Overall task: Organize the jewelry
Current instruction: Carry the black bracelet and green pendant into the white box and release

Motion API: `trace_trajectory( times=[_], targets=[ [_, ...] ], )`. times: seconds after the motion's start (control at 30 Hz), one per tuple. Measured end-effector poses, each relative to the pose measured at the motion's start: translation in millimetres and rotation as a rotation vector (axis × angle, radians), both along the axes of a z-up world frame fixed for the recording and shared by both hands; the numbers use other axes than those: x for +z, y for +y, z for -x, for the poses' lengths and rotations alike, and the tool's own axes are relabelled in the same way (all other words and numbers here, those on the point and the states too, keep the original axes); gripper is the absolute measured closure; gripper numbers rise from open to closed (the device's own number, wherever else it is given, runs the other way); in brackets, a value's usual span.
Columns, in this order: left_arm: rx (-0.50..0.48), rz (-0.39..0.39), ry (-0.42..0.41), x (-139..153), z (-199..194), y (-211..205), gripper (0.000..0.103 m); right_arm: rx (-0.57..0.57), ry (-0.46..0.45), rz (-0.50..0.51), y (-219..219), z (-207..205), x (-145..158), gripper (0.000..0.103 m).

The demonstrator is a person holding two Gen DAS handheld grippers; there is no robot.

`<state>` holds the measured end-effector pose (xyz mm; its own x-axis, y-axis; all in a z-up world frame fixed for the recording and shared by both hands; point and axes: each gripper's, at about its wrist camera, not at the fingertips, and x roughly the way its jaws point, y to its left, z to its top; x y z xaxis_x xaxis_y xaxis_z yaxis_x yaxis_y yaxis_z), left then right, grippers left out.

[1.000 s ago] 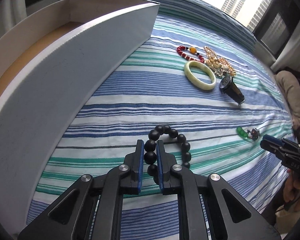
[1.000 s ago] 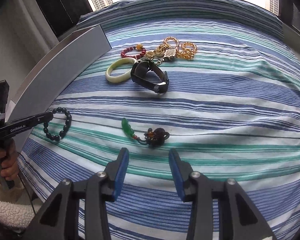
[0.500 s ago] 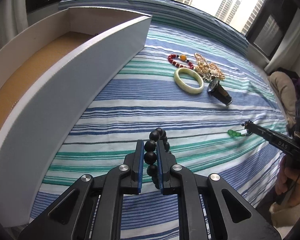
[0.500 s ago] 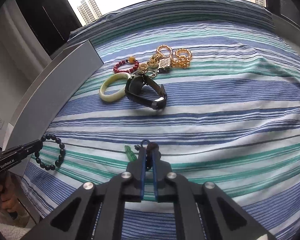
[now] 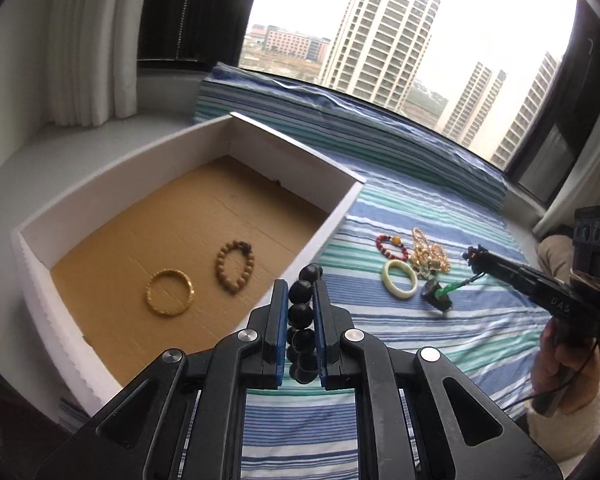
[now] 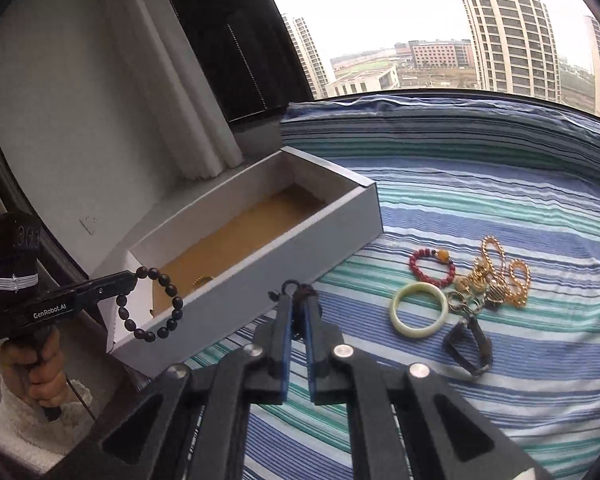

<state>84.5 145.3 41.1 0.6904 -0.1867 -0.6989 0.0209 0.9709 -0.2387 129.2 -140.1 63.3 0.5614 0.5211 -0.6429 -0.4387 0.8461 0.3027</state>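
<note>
Both pieces are up off the bed now! The left gripper (image 5: 300, 304) has its jaws clenched on the black round-bead bracelet (image 6: 150, 304), which dangles in the air just short of the near corner of the white foam box with the brown cardboard floor (image 5: 332, 216). A second ago those beads lay flat on the blue, green and white striped bedcover (image 5: 380, 360); now the loop hangs free.

On the other side, the right gripper (image 6: 296, 308) has jaws shut tight on the dark knotted cord of the green pendant charm (image 5: 452, 288). They stood wide apart above the charm a second ago and snapped shut within that second, and the charm swings below them, clear of the cover, to the right of the box.

In the box already: a gold bangle (image 5: 169, 293) and a tan wooden-bead bracelet (image 5: 235, 266), side by side on the cardboard. Left on the bedcover, further right: a red bead bracelet (image 5: 391, 245), a pale jade-coloured bangle (image 5: 399, 285), a tangle of gold chains (image 5: 428, 256) and a black watch (image 6: 470, 346).

So two grasps made, two lifts made, and both look headed for the box, the black beads first by my reckoning, being closest to its wall.
</note>
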Motion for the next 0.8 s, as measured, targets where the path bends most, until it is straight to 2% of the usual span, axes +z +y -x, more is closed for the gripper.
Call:
trace_trajectory(
  times=[0.17, 0.27, 0.47, 0.67, 0.7, 0.73, 0.77, 0.8],
  targets=[
    [0.137, -0.062, 0.036, -8, -13, 60, 0.093, 0.151, -0.053, -0.012, 81, -33, 21, 0.097],
    [0.185, -0.073, 0.079, -27, -18, 82, 0.093, 0.23, -0.019, -0.022, 127, -50, 15, 0.097],
    [0.247, -0.068, 0.156, -64, -15, 95, 0.093, 0.344, 0.1, 0.018, 203, -67, -28, 0.097],
    [0.302, -0.091, 0.202, -83, -9, 95, 0.091, 0.399, 0.199, 0.115, 247, -65, -76, 0.094],
    [0.319, -0.1, 0.21, -85, -10, 96, 0.086, 0.403, 0.215, 0.147, 252, -66, -83, 0.091],
    [0.334, -0.108, 0.218, -86, -10, 96, 0.065, 0.403, 0.232, 0.168, 255, -67, -90, 0.083],
    [0.351, -0.115, 0.223, -86, -9, 96, 0.053, 0.393, 0.244, 0.176, 255, -68, -93, 0.061],
    [0.372, -0.121, 0.218, -85, -7, 95, 0.031, 0.378, 0.246, 0.176, 253, -67, -93, 0.053]
  ],
)
